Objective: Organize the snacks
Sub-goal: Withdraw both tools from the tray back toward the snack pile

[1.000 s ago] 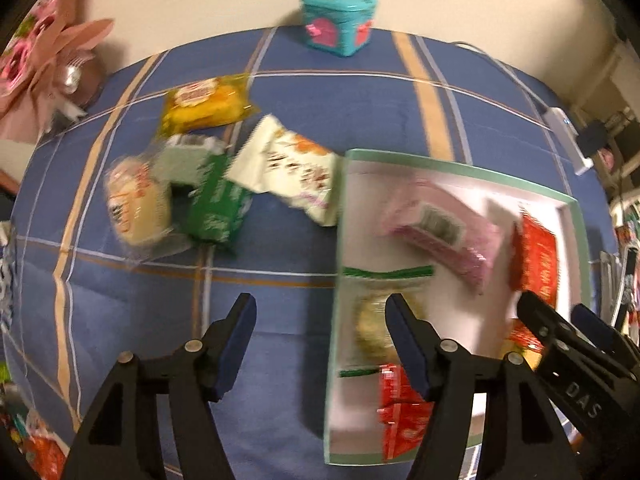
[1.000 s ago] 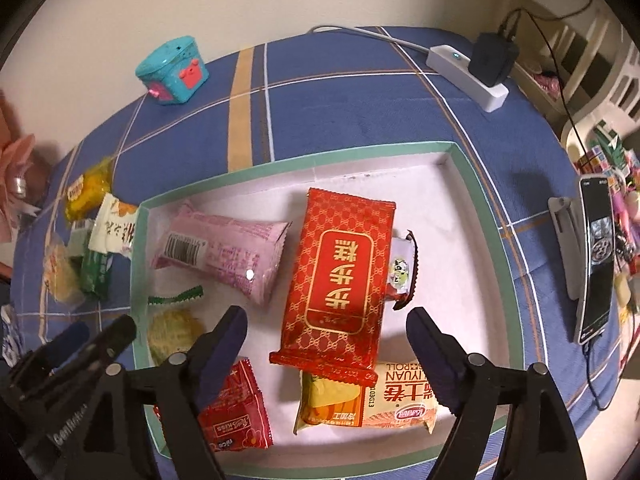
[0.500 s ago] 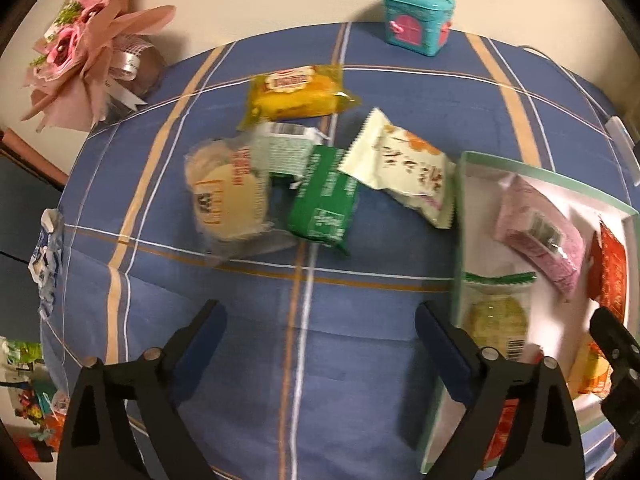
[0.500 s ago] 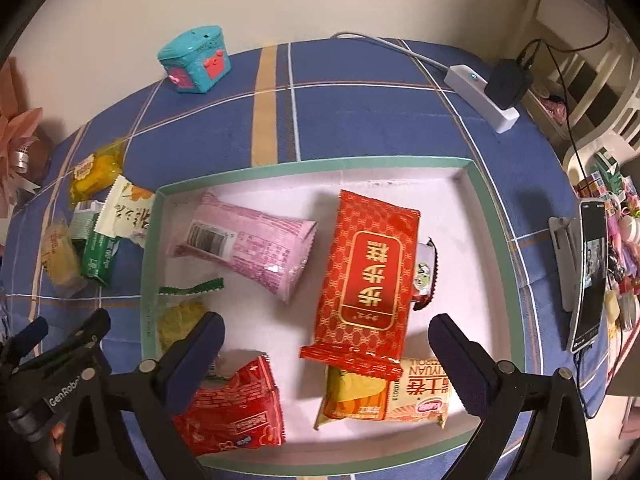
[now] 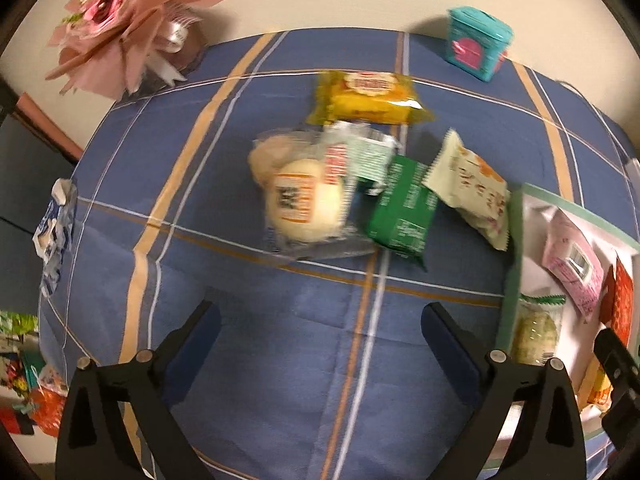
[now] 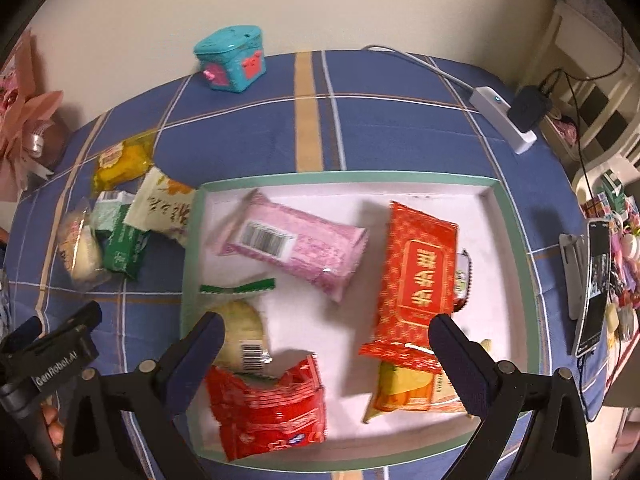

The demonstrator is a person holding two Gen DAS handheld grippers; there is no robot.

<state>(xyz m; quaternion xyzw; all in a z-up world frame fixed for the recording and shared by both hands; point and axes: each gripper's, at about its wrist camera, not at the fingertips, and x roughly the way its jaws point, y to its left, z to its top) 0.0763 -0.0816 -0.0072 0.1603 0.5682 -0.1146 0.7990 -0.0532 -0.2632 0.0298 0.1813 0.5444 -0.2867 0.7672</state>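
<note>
Several loose snacks lie on the blue checked cloth: a yellow pack [image 5: 368, 98], a clear-wrapped bun [image 5: 304, 196], a dark green pack [image 5: 404, 208] and a cream pack [image 5: 470, 190]. My left gripper [image 5: 322, 316] hovers over bare cloth just in front of them, its jaws opening with nothing between them. The green-rimmed white tray [image 6: 348, 178] holds a pink pack [image 6: 296, 244], a large red pack [image 6: 420, 276], a crumpled red pack [image 6: 268, 404], a yellow-orange pack [image 6: 412, 392] and a round cake [image 6: 240, 328]. My right gripper [image 6: 326, 326] stands open above the tray's near half, holding nothing.
A teal toy box [image 6: 232, 60] stands at the far edge by the wall. A pink bouquet [image 5: 128, 28] sits at the far left corner. A white power strip [image 6: 504, 120] and a phone on a stand [image 6: 596, 288] are at the right side.
My left gripper has moved left off the tray to the cloth before the loose snacks, and its jaws have spread. The right gripper's jaws have widened over the tray.
</note>
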